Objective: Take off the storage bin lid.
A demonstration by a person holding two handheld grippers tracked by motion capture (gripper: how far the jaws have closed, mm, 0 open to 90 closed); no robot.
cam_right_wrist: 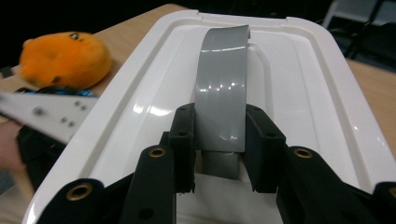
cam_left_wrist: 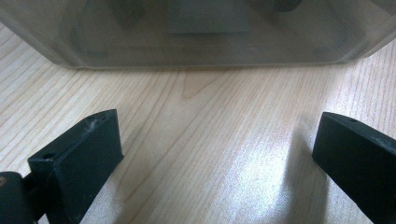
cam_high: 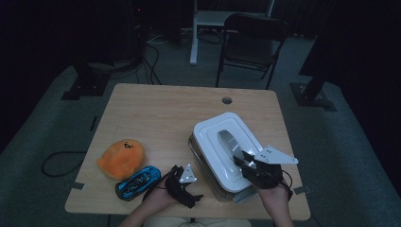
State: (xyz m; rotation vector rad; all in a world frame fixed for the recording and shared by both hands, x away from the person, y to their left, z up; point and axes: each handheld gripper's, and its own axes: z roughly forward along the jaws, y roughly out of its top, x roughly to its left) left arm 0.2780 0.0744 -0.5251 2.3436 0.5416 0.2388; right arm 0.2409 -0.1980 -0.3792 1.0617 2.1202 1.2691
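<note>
Grey handle (cam_right_wrist: 220,93) on the white lid (cam_high: 213,137) of the storage box (cam_high: 201,163) is pinched between both jaws of the right gripper (cam_right_wrist: 219,140), near the handle's closer end. This box stands on the right half of the wooden table (cam_high: 161,109). Beside its left wall, the left gripper (cam_left_wrist: 212,154) rests low over the table with jaws spread wide and nothing between them. An orange plush toy (cam_high: 121,157) and a blue toy car (cam_high: 138,182) lie further left.

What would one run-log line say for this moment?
right gripper: shut on grey handle of white lid | left gripper: open, empty, on table beside box | toy car, orange plush: untouched
</note>
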